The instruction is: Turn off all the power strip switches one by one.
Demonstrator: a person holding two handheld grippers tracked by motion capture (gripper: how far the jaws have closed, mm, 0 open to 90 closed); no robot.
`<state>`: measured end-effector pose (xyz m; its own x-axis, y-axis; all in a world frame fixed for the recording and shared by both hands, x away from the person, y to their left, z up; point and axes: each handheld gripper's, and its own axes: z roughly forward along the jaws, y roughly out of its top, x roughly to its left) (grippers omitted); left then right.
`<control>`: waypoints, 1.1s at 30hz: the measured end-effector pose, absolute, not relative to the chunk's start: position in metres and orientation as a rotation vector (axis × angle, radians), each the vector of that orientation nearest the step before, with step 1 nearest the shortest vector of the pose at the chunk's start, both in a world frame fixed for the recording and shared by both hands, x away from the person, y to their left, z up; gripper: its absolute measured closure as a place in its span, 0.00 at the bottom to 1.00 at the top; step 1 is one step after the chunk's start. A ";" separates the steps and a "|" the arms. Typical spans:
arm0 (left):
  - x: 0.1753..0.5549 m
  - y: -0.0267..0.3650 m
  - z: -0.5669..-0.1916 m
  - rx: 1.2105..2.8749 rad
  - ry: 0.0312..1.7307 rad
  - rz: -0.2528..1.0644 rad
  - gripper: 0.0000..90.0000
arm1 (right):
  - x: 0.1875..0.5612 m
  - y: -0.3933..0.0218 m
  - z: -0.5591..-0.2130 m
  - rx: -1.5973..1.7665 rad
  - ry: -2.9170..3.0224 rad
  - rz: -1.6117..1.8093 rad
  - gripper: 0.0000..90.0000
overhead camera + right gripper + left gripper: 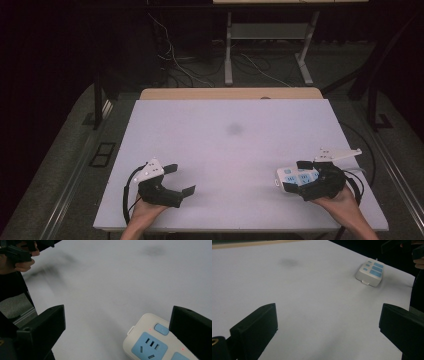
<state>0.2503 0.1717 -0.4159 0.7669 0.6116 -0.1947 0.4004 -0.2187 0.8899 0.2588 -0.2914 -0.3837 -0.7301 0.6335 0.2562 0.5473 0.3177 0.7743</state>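
A white bench (230, 150) carries one thing of note: a power strip (296, 177), white-bodied with pale blue socket faces, lying flat at about four o'clock on the surface, close to the near right corner; a faint grey smudge (234, 129) marks the bench just past centre, toward twelve o'clock.

The right hand-held gripper (300, 182) sits at the strip's right end with its jaws apart; in the right gripper view the power strip (155, 342) lies partly between the two black jaws, its rounded end pointing out ahead, one jaw close beside its long edge; whether that jaw touches the casing I cannot tell; nothing is clamped. The left hand-held gripper (181, 181) rests at about seven o'clock, well apart from the strip, jaws wide open and empty; its own view shows the power strip (370, 272) far off at two o'clock across bare bench.

As to handling, the strip looks a rigid moulded plastic block, probably moderately light, stiff enough not to flex under a pinch; the casing appears smooth and likely slippery against hard jaws, with rounded edges that could let it squirt out if pinched near a corner; I would judge the best hold to be across its width, on the two long flat sides, somewhere toward the middle for balance; the socket faces and the small switch (161, 329) near the end are best left unpressed; a small tab (131, 330) juts from one side and should be avoided.
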 end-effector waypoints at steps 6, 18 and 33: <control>0.251 0.172 -0.416 1.844 0.782 0.233 0.01 | 0.263 -0.293 -0.381 1.103 2.511 1.347 0.00; 0.251 0.171 -0.417 1.845 0.781 0.229 0.01 | 0.277 -0.294 -0.383 1.091 2.591 1.273 0.00; 0.251 0.170 -0.417 1.849 0.785 0.231 0.01 | 0.288 -0.292 -0.385 1.054 2.682 1.171 0.09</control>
